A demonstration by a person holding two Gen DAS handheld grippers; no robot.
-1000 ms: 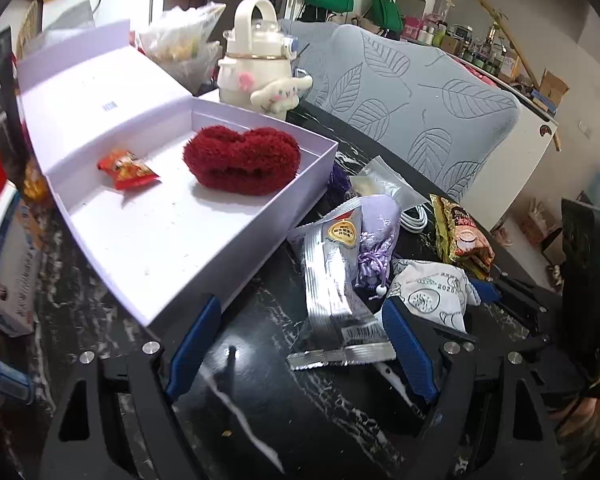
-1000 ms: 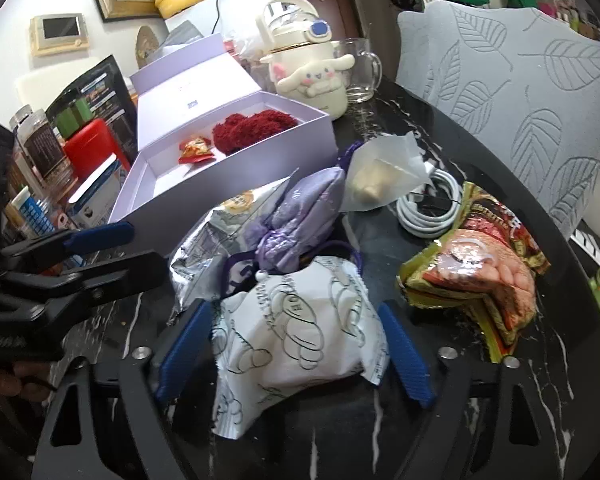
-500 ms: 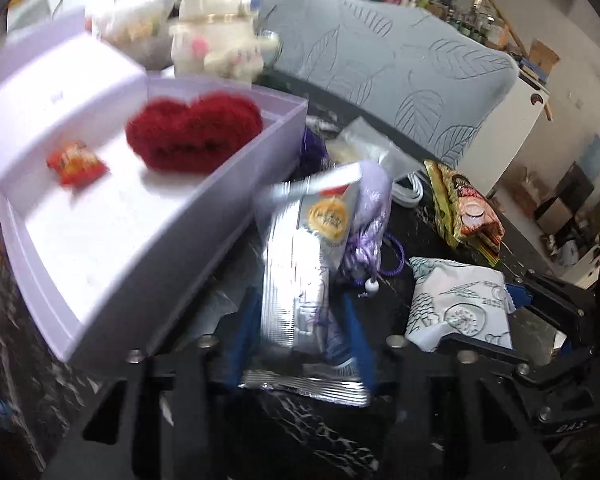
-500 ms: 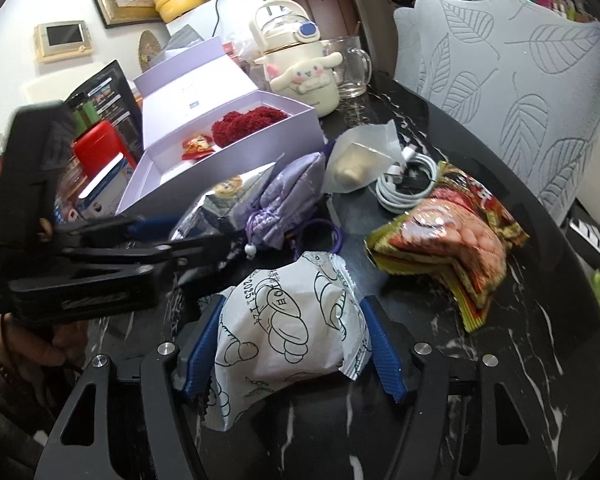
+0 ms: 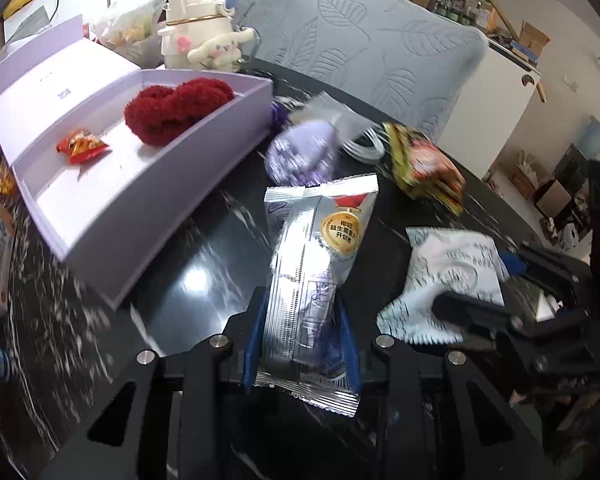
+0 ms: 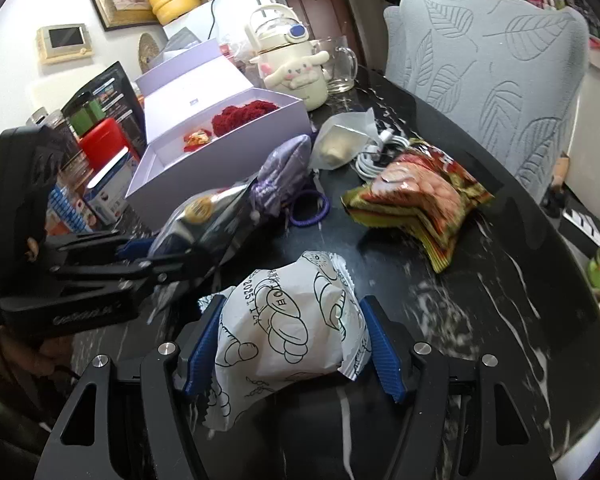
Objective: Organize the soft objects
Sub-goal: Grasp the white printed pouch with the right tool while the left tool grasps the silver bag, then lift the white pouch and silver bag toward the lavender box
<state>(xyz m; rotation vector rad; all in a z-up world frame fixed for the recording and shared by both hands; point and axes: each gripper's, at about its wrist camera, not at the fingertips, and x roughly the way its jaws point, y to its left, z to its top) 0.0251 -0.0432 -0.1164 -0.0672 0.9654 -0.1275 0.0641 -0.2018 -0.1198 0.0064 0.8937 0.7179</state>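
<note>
My left gripper (image 5: 300, 304) is shut on a silver snack packet (image 5: 316, 256), which stands up between the blue pads just above the black marble table (image 5: 204, 272). My right gripper (image 6: 291, 308) is shut on a puffy white packet with cartoon print (image 6: 292, 320), its pads pressing both sides. In the right wrist view the left gripper (image 6: 168, 256) and silver packet (image 6: 204, 216) are at the left. An open lavender box (image 5: 140, 216) holds a red fluffy item (image 5: 176, 108) and a small red snack (image 5: 82, 146). A purple pouch (image 5: 300, 156) and a red-green snack pack (image 5: 424, 168) lie on the table.
A cream bottle with a plush dog (image 6: 292, 68) and a glass mug (image 6: 342, 68) stand behind the box. A translucent bag (image 6: 340, 140) and a white cable (image 6: 376, 156) lie near the pouch. A leaf-patterned chair (image 6: 500, 80) borders the far side. Cartons (image 6: 104, 148) crowd the left.
The left gripper closed on the silver packet and pulled it off the purple pouch toward me. The right gripper closed on the white packet and drew it away from the pile.
</note>
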